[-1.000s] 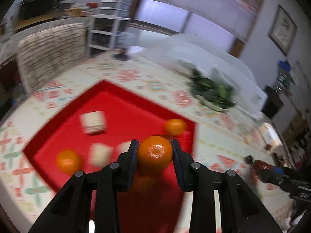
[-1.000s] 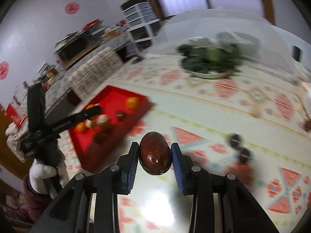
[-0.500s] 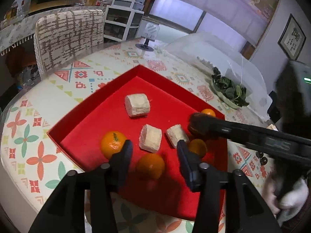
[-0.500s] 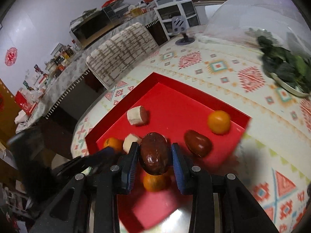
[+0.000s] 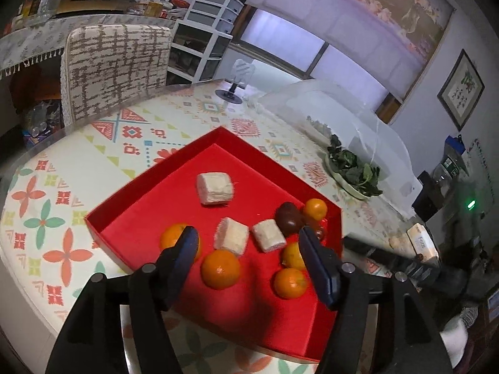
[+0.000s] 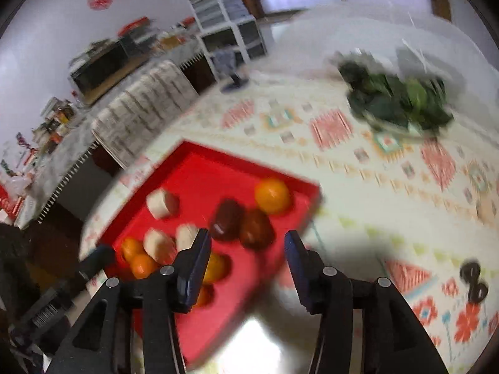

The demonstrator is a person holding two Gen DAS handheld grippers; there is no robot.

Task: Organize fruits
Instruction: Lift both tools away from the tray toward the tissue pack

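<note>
We came in over the red tray [image 5: 131, 208] with both hands loaded, and both loads were now down. A second before, our left gripper [image 5: 249, 249] had an orange pinched between its pads; now that orange [image 5: 220, 268] sat on the tray floor at the tray's near side, between the spread tips but untouched, with the jaws opening and nothing in them. Our right gripper [image 6: 246, 246] was the same story: half a second earlier it was clamped on a dark brown-red fruit, and now its jaws were opening, empty, with 2 dark fruits [image 6: 241, 224] lying side by side on the tray just beyond the tips. The right view was smeared with motion, so we could not tell which of the pair we had just let go. Counting from the left view, the tray held 5 oranges, 3 pale cut chunks [image 5: 215, 188] towards its middle, and the dark fruits at its far right corner beside an orange [image 5: 315, 208]. We judged both drops good. Off the tray, on the patterned cloth to its right, a few small dark things [image 6: 474, 280] waited, probably our next pick.
</note>
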